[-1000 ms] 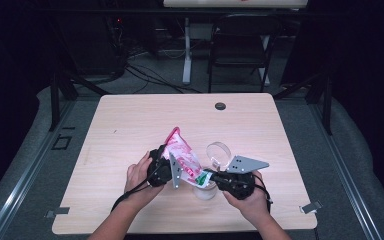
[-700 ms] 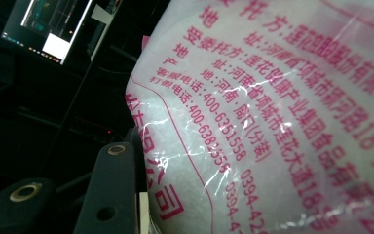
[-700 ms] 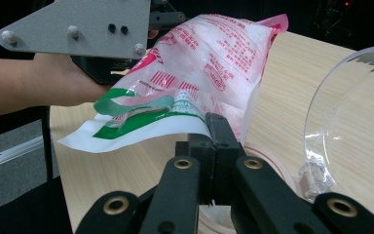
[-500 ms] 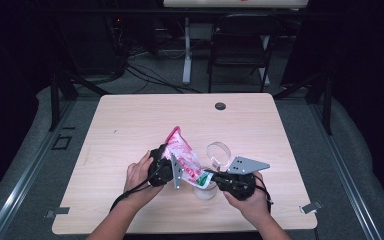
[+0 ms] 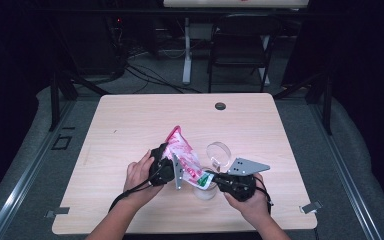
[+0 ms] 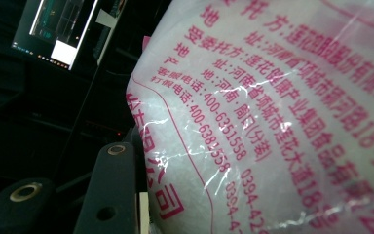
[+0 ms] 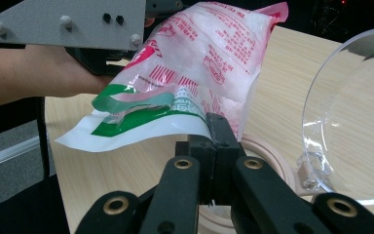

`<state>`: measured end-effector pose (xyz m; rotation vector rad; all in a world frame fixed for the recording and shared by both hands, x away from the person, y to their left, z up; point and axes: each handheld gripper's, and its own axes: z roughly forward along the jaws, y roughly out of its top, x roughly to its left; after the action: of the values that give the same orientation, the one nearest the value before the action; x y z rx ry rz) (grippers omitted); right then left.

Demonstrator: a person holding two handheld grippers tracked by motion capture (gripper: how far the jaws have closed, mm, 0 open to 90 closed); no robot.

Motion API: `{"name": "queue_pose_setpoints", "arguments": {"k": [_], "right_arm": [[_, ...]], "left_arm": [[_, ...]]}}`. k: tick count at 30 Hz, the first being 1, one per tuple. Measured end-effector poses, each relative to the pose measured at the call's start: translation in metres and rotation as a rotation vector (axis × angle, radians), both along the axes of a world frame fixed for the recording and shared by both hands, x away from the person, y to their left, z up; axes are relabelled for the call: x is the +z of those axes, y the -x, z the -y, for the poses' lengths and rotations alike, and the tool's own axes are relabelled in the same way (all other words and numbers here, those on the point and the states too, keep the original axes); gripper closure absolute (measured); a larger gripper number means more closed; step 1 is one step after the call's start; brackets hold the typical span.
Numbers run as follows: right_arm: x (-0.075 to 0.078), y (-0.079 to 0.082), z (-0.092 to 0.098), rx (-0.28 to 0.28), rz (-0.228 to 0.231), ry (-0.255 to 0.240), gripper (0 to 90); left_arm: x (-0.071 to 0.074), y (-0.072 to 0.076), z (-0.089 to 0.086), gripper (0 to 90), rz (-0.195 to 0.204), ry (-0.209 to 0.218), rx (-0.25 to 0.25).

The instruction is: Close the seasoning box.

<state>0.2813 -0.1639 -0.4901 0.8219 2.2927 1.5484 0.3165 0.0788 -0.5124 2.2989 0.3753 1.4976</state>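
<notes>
A clear plastic bag [image 5: 182,152] with pink print and white grains inside hangs tilted above the table between my two grippers. My left gripper [image 5: 164,169] is shut on the bag's middle. In the left gripper view the bag [image 6: 272,122] is pressed against one black finger [image 6: 109,187], and the other finger is hidden behind it. My right gripper [image 5: 211,179] is shut on the bag's lower, green-printed edge [image 7: 141,124], with the film pinched between its jaws [image 7: 217,134]. The bag's body [image 7: 209,53] rises beyond them, with the left gripper [image 7: 97,58] behind it.
A clear glass vessel [image 7: 350,112] stands just right of the bag, with a pale wooden ring [image 7: 268,153] on the table [image 5: 130,125] under the bag's lower end. A round cable hole [image 5: 220,106] sits near the far edge. A chair [image 5: 240,55] stands beyond the table.
</notes>
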Motion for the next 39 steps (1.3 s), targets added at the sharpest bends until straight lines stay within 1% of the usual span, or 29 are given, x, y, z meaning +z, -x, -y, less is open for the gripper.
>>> {"name": "queue_pose_setpoints", "arguments": {"k": [7,12,14,18,28,33,39], "right_arm": [[-0.0024,0.0001,0.0001,0.000,-0.001,0.007,90.0],[-0.0038,-0.0002,0.0006,0.001,-0.005,0.001,90.0],[-0.0040,-0.0003,0.0010,0.003,-0.007,0.000,90.0],[-0.0043,-0.0004,0.0016,0.001,-0.010,0.002,90.0],[-0.0055,-0.0006,0.0027,-0.002,-0.013,0.005,90.0],[-0.0059,-0.0007,0.0031,-0.002,-0.014,0.006,90.0],[-0.0060,-0.0010,0.0041,-0.002,-0.014,0.005,90.0]], "left_arm": [[0.0010,0.0004,0.0006,56.5,0.011,-0.020,0.001],[0.0018,0.0008,0.0015,56.5,0.023,-0.035,0.000],[0.0024,0.0010,0.0019,56.5,0.019,-0.039,0.002],[0.0033,0.0011,0.0027,56.5,0.029,-0.054,0.000],[0.0059,0.0015,0.0043,56.5,0.033,-0.076,0.001],[0.0070,0.0015,0.0050,56.5,0.024,-0.085,0.004],[0.0097,0.0012,0.0064,56.5,0.027,-0.103,0.000]]}}
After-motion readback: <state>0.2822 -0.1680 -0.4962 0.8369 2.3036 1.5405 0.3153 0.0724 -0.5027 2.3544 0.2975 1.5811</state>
